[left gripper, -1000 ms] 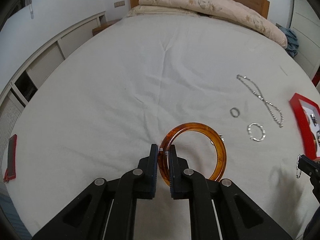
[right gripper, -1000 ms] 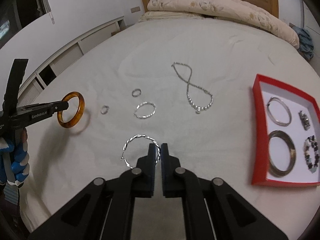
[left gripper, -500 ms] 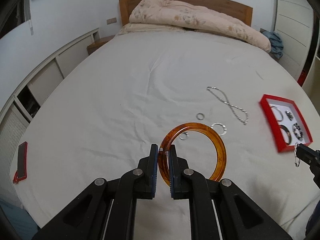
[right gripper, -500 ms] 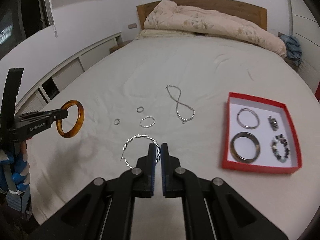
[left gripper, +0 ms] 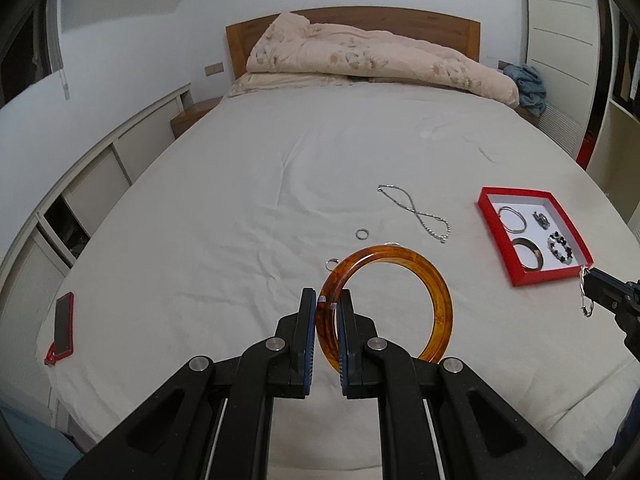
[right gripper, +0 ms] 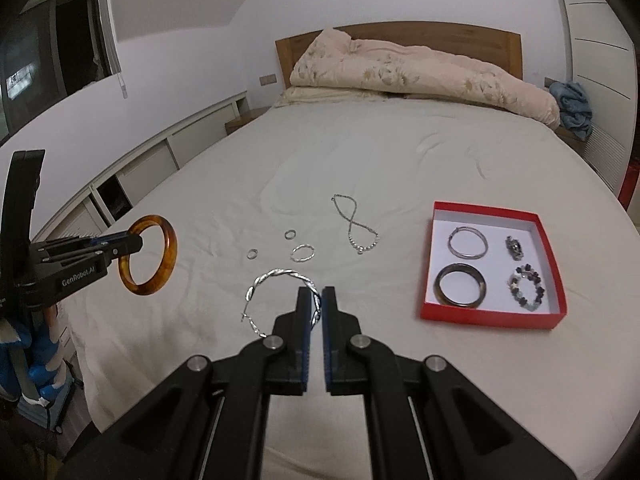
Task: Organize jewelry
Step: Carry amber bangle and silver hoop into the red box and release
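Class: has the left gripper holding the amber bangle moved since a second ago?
Yes. The left gripper, shut on the amber bangle, rose away from the bed sheet; the red box looks farther off.

Amber bangle [left gripper: 436, 300]: glossy, translucent resin look. Twisted bracelet [right gripper: 280, 280]: shiny silver metal. Red box [right gripper: 552, 240], right of it: matt card. Bed sheet [right gripper: 360, 152]: creased matt cloth.

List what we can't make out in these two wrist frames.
- Left wrist: right claw cut off by the right edge; only its tip and part of the twisted silver bangle show.
- Left wrist: amber bangle covers a silver ring behind it.
- Both: small dark piece in the red box too small to identify.
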`<state>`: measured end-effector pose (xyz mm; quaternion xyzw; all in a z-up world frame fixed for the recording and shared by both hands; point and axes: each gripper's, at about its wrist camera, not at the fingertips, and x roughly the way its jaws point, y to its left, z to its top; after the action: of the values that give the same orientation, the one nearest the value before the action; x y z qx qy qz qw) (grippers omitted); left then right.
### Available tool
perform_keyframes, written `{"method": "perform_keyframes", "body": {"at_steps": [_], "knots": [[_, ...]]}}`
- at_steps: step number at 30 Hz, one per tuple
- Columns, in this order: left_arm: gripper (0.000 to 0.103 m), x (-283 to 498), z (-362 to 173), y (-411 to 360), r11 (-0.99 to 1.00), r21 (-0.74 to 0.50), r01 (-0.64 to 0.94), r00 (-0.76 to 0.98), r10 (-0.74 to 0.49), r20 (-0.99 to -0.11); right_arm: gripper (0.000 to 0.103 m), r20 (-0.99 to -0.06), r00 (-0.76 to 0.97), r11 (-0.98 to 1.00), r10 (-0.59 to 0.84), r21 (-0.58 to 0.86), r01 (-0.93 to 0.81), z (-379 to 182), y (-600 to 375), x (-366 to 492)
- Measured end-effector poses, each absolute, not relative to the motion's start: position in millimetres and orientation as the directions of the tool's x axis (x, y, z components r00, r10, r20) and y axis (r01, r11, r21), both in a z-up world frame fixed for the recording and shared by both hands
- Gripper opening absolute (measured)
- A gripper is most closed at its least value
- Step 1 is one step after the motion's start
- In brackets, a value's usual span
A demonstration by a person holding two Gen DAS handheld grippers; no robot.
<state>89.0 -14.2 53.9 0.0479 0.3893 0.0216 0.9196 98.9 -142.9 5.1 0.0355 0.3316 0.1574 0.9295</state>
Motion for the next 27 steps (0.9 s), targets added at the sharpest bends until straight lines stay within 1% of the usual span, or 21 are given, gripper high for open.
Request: {"method": "perform_keyframes", "body": {"at_steps": [6,15,27], "knots": [[0.01,88.1,59.3,-43.2,0.992,0.125,0.034,0.703,0.065,-0.709,0.004,-0.593,0.746,0.953,0.303,0.179,-0.245,9.0,-168.3,88.8],[0.01,108.1,53.5,-103.8,0.979,0.15,0.138,0.693,0.013,-0.721,0.004,-0.593,0.767,0.968,0.246,0.187,-0.166,5.8,-220.9,88.3],[0.01,152.2,30.2,-167.8,0.96,0.137,0.244,0.65,-0.057,-0.758,0.004,-0.623,0.762,0.982,0.178,0.159,-0.099,-7.1,-278.5,127.1]]}}
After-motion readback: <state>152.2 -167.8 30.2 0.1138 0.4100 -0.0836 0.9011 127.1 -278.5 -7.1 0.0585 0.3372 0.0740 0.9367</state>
